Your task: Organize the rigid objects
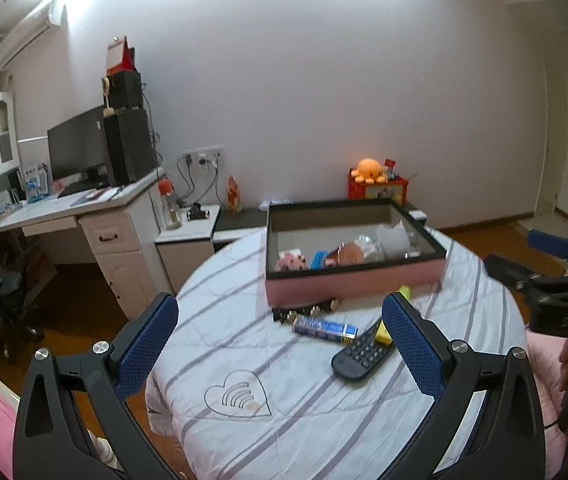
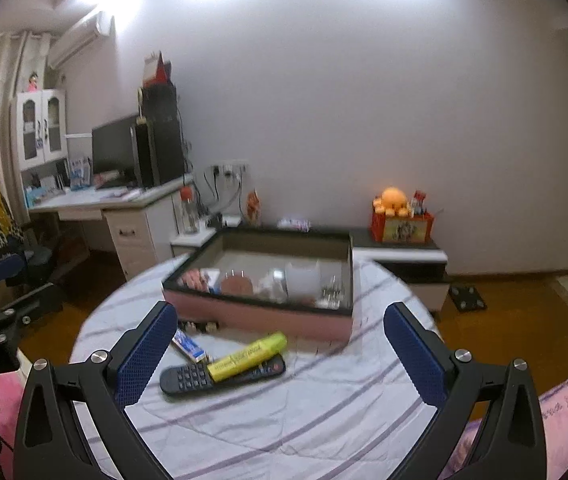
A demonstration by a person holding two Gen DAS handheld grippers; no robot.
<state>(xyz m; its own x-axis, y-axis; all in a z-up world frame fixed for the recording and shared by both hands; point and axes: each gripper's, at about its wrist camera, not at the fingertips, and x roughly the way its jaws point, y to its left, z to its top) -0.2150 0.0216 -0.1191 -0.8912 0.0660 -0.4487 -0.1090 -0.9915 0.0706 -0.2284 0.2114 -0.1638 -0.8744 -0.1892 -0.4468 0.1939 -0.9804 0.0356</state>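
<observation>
A pink box with a dark rim stands on the round table and holds several small items. In front of it lie a black remote, a yellow highlighter resting on the remote, a blue-and-white pack and a dark watch-like item. My left gripper is open and empty above the table's near side. My right gripper is open and empty, above the remote and highlighter.
The table wears a white cloth with purple stripes. A desk with a monitor stands at the left, a low cabinet with a red box and orange plush behind. Pink bedding lies at the right.
</observation>
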